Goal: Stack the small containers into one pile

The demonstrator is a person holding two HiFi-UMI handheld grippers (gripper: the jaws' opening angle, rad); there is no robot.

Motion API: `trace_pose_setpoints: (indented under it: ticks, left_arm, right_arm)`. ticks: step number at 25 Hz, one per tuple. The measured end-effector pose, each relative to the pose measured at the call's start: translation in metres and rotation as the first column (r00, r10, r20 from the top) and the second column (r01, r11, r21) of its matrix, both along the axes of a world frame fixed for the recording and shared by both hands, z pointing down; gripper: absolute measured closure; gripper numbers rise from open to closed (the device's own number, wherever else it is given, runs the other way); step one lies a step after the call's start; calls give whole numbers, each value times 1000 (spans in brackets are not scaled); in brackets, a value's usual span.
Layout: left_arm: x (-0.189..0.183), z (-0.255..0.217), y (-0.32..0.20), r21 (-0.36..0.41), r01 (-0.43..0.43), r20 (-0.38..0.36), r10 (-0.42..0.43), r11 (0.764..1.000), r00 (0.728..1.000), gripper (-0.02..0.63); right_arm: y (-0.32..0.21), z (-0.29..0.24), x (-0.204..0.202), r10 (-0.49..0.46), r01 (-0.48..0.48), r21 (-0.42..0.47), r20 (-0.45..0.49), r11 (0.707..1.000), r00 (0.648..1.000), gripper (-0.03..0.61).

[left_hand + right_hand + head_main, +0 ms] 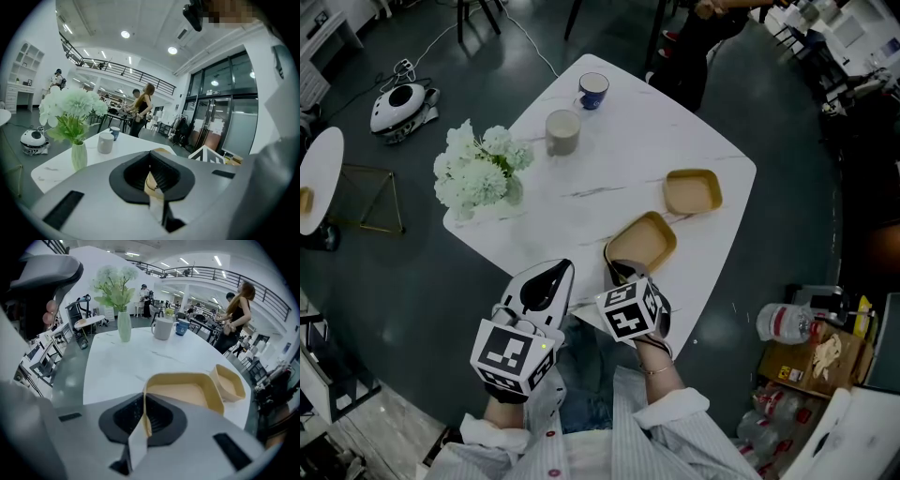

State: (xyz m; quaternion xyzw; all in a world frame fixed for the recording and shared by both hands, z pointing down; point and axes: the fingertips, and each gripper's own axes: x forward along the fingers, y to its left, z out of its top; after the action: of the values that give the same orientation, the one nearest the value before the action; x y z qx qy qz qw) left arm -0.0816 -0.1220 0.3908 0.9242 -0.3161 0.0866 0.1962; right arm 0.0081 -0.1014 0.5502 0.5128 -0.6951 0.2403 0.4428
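Note:
Two tan containers lie on the white table (609, 150). The nearer container (643, 242) (187, 397) has its near rim clamped between the jaws of my right gripper (615, 257) (144, 416), which is shut on it. The farther container (693, 191) (228, 381) rests apart, beyond and to the right. My left gripper (563, 270) (152, 180) hovers at the table's near edge, left of the held container and not touching it. Its jaws look pressed together with nothing held. A sliver of tan shows past them in the left gripper view.
A vase of white flowers (478, 169) stands at the table's left corner. A grey mug (562, 131) and a blue cup (592, 90) sit at the far corner. On the floor lie a white device (398, 108) and, at the lower right, boxes and bottles (787, 323).

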Motion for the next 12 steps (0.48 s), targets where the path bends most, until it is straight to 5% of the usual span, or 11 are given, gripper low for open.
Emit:
trace_pose_setpoints:
  ticks: [12]
  left_arm:
    - [6, 7, -4, -16, -3, 5, 3, 1000, 1000, 597]
  right_arm:
    - [-1, 7, -1, -2, 3, -11, 49, 1000, 999, 548]
